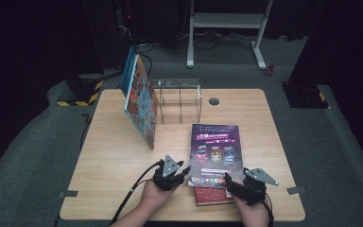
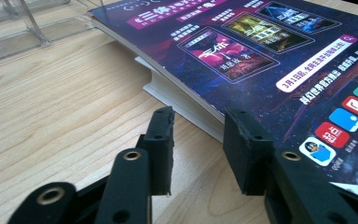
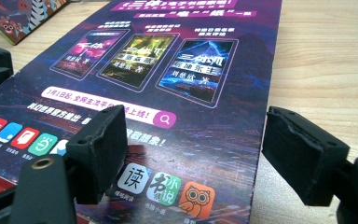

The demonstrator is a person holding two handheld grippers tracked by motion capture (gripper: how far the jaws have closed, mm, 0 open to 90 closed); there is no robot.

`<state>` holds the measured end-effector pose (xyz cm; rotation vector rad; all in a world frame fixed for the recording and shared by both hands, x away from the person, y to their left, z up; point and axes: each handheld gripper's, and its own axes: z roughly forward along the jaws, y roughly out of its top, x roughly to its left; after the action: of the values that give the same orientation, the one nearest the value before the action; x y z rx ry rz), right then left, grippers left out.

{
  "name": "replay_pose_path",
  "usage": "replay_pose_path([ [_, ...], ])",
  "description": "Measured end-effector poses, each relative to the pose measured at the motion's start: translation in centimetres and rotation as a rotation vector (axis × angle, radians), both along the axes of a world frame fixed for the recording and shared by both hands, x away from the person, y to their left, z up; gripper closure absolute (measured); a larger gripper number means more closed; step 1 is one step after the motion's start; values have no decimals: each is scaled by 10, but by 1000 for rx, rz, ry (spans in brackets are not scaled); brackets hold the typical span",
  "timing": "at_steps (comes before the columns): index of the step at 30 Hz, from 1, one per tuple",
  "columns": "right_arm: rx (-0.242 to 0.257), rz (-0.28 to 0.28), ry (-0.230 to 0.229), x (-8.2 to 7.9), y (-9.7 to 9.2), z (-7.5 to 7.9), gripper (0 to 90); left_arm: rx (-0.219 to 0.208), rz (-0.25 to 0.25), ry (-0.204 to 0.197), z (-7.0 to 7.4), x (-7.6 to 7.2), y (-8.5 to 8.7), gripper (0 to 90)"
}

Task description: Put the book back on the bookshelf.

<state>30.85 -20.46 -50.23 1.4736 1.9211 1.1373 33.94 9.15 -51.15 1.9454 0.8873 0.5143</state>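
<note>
Here both tongs (image 1: 185,171) (image 1: 228,180) flank the purple magazine (image 1: 215,146).

Glossy paper magazine (image 1: 215,152), pale matt wood-grain table (image 1: 108,161), seemingly clear acrylic rack (image 1: 179,97)

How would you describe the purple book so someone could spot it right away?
On the wooden table, look at the near edge between the two grippers. The purple book lies flat there on a red book. Unlike the colourful book propped by the clear rack, its cover shows three small pictures.
</note>
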Motion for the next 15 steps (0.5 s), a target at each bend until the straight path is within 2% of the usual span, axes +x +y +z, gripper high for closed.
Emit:
replay_pose_path([
  [6, 21, 7, 16, 2, -3, -2, 206, -44, 28, -51, 8, -7, 5, 618],
  [8, 26, 9, 17, 3, -4, -2, 196, -62, 19, -55, 11, -8, 5, 595],
  [15, 44, 3, 28, 5, -6, -4, 167, -95, -3, 12, 5, -6, -4, 462],
])
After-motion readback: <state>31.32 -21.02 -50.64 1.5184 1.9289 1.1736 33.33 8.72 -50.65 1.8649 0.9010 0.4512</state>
